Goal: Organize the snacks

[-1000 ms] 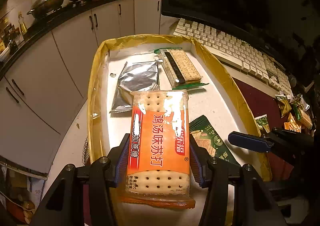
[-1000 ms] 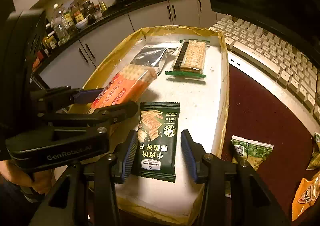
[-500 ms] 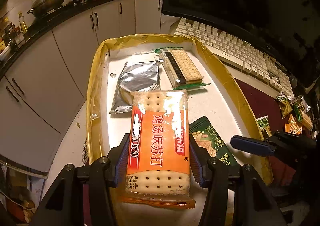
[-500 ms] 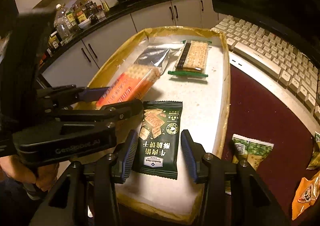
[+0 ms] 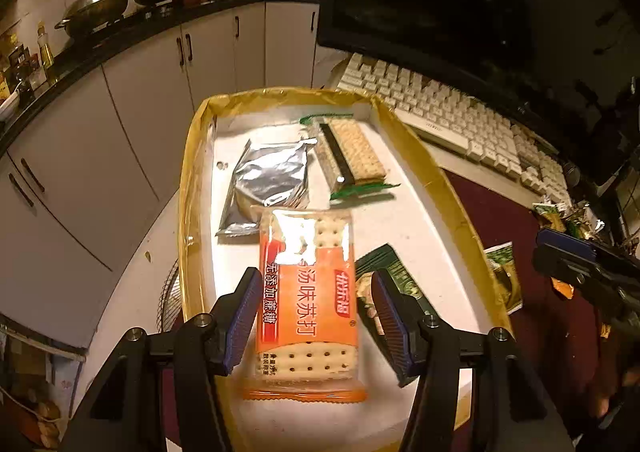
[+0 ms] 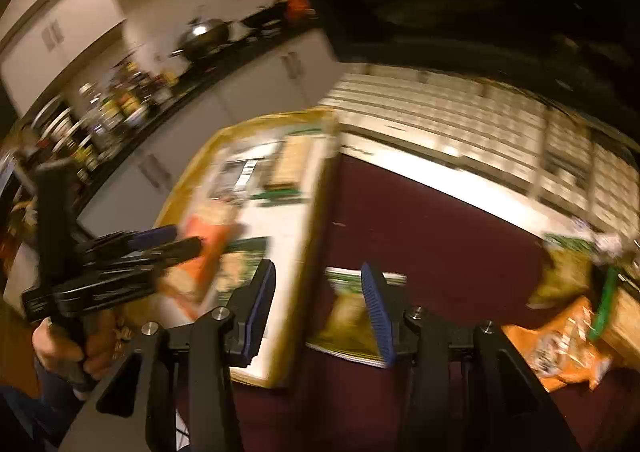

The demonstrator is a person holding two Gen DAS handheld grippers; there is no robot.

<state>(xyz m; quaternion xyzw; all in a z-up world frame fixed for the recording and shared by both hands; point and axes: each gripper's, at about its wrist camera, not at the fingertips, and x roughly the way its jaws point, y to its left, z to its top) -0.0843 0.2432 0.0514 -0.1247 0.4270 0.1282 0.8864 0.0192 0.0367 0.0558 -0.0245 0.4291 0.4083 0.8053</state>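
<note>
- My left tongs (image 5: 316, 316) had let go, jaws apart around the orange cracker pack (image 5: 308, 292), now lying in the tray (image 5: 440, 188).
- My right tongs (image 6: 318, 316) (open, blurred) had swung off toward the green packet (image 6: 348, 316) on the worktop.

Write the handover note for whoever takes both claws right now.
Left claw: open, straddling the orange soda-cracker pack, pads not touching it.
Right claw: open, empty, above the yellow-lined tray's right rim; that view is blurred.
In the tray: orange pack, silver foil pouch, clear cracker sleeve, dark green biscuit packet.
Left: a light green packet and orange bag on the maroon mat.
</note>
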